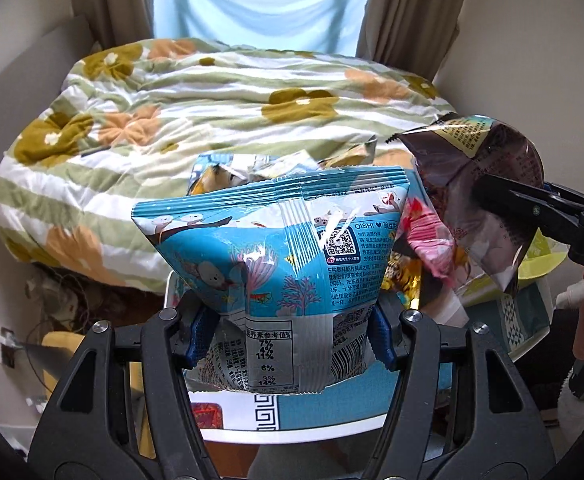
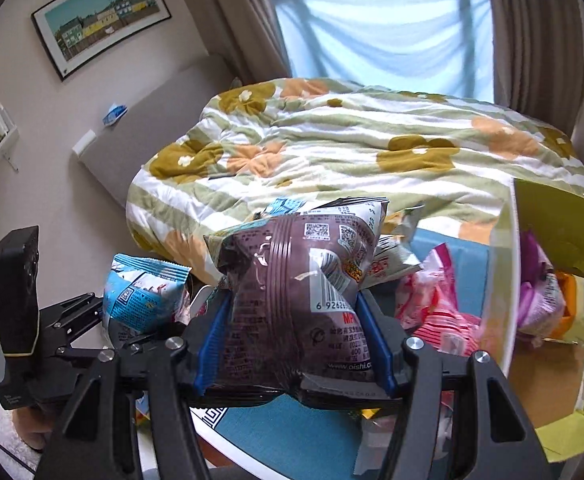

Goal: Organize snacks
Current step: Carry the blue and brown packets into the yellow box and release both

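Note:
My left gripper [image 1: 290, 332] is shut on a blue snack bag [image 1: 276, 252] and holds it upright above the blue table [image 1: 331, 412]. The same bag shows at the left in the right wrist view [image 2: 140, 300]. My right gripper [image 2: 293, 344] is shut on a dark brown snack bag [image 2: 299, 292] and holds it above the table [image 2: 284, 436]. That bag also shows at the right in the left wrist view [image 1: 487, 192]. Pink snack packets [image 2: 435, 308] and other loose snacks lie on the table behind both bags.
A yellow-green cardboard box [image 2: 563, 232] with open flaps stands at the right and holds a purple packet [image 2: 539, 292]. A bed with a flowered quilt [image 1: 220, 116] lies just beyond the table. A window with curtains is behind it.

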A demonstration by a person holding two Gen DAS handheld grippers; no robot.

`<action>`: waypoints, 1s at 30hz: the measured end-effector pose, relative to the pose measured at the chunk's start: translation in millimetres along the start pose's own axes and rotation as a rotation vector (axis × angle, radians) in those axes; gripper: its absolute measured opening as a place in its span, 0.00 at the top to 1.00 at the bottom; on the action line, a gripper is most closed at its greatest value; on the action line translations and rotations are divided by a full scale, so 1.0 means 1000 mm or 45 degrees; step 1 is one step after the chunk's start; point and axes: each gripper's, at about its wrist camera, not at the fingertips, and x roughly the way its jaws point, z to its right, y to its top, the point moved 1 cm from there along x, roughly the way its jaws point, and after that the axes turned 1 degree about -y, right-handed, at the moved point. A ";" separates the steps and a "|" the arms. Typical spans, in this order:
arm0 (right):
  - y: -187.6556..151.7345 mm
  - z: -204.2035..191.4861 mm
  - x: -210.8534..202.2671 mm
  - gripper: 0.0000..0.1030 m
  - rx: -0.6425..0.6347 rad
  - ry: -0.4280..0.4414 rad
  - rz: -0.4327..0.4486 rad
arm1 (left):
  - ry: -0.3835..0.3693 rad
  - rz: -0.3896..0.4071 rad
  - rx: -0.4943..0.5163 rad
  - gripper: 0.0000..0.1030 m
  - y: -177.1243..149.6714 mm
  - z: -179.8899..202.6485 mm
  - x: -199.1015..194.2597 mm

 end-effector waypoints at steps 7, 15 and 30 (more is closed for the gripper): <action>-0.010 0.066 -0.072 0.45 0.122 -0.126 0.129 | -0.085 0.096 0.085 0.43 0.037 0.088 -0.012; -0.034 0.158 -0.139 0.45 0.197 -0.287 0.177 | -0.197 0.058 0.157 0.42 0.061 0.218 0.024; -0.065 0.266 -0.157 0.45 0.221 -0.307 0.095 | -0.115 -0.149 0.155 0.01 0.029 0.330 0.119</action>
